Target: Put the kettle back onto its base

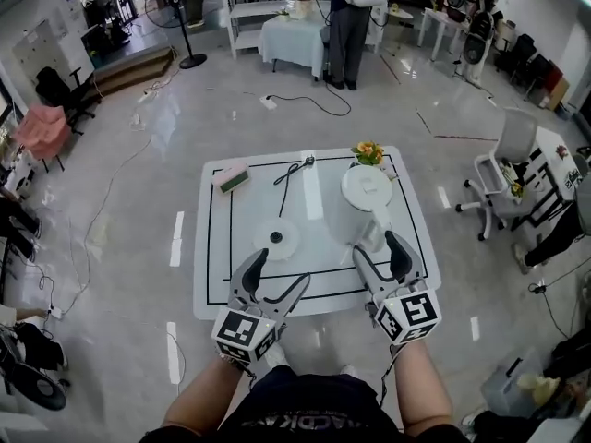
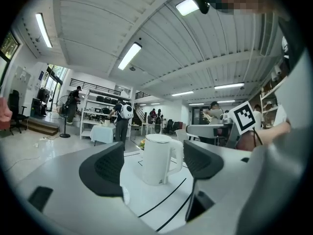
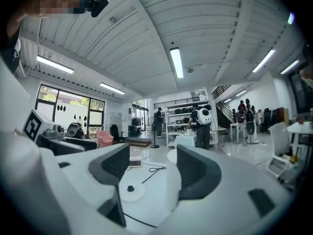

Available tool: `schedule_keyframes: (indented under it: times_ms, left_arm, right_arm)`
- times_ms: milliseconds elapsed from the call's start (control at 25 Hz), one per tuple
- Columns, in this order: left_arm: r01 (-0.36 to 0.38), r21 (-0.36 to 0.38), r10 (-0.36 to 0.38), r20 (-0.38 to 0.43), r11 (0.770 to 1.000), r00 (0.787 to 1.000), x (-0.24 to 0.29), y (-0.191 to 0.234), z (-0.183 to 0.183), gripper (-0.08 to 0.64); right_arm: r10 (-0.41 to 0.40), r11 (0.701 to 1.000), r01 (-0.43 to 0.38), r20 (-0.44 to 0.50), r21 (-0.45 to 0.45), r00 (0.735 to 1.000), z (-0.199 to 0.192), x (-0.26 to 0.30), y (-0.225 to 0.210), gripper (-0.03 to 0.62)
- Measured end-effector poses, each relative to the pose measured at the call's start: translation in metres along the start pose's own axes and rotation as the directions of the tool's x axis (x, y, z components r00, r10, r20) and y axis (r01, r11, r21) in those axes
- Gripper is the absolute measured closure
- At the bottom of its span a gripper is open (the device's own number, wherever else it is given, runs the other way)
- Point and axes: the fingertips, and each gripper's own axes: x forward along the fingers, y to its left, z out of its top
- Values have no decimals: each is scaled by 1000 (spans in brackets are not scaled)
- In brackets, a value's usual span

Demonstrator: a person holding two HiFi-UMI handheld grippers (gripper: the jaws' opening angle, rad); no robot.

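A white kettle [image 1: 366,203] stands upright on the right half of the white table [image 1: 217,284], off its base. The round white base [image 1: 276,239] with a dark centre stud lies to its left. My right gripper [image 1: 381,250] is open, right at the kettle's near side where the handle is. In the right gripper view [image 3: 151,173] the kettle [image 3: 171,180] is partly hidden behind the right finger, and the base [image 3: 131,191] shows lower left. My left gripper [image 1: 278,275] hovers open just in front of the base. In the left gripper view [image 2: 154,165] the kettle [image 2: 159,158] shows beyond the fingers.
A black power cord [image 1: 290,172] runs from the base toward the table's far edge. A green and pink block [image 1: 231,177] lies at the far left, a small flower pot [image 1: 367,152] at the far right. An office chair [image 1: 503,169] stands to the right. A person [image 1: 347,26] stands far behind.
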Motion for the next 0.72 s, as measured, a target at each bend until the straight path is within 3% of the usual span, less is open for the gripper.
schedule_keyframes:
  times_ms: [280, 720]
  left_arm:
    - [121, 0, -121, -12, 993, 993, 11, 24, 1, 190]
    - [274, 22, -273, -14, 962, 962, 11, 33, 4, 190]
  right_arm:
    - [-112, 994, 112, 4, -5, 994, 5, 17, 6, 308]
    - [-251, 967, 250, -5, -51, 968, 4, 18, 17, 308]
